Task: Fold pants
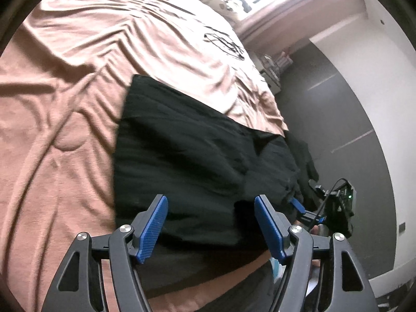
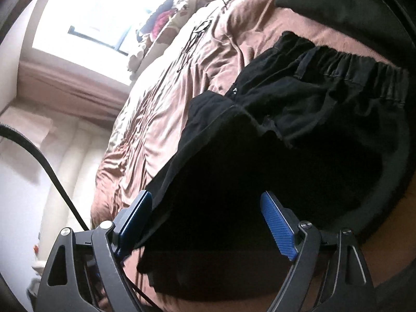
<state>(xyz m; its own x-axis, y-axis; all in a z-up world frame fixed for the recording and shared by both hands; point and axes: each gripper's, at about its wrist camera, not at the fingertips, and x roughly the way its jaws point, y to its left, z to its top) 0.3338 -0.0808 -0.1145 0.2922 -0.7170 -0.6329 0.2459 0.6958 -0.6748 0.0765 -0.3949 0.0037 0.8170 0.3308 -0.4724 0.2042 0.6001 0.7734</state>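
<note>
left wrist view first: the left gripper (image 1: 210,223) has its jaws spread wide, blue pads (image 1: 153,228) gripping nothing, and the black pants (image 1: 187,150) lie flat just beyond and between the tips. the folded cloth runs ahead of the jaws as a dark slab, its far edge straight across the pink bedsheet (image 1: 78,78). out to the left of the jaws it's all rumpled sheet. to the right of the jaws the pants bunch up at the bed's edge, and just past them the right gripper (image 1: 299,204) shows one blue tip, with black hardware and a cable (image 1: 335,202) behind it. beyond that, grey floor (image 1: 338,109) and a white wall.

right wrist view now: the right gripper (image 2: 208,215) is also wide apart, pads bare, with dark pants (image 2: 286,169) fabric filling the gap ahead; whether the pads brush it i cannot tell. further ahead the gathered waistband (image 2: 364,75) lies across the sheet, right of the jaw line. left of the jaws the bedsheet (image 2: 161,98) drops off the mattress side, and a black cable (image 2: 52,176) cuts across the near left. far ahead, a bright window (image 2: 98,13) and a blurry heap of coloured things at the head of the bed.
</note>
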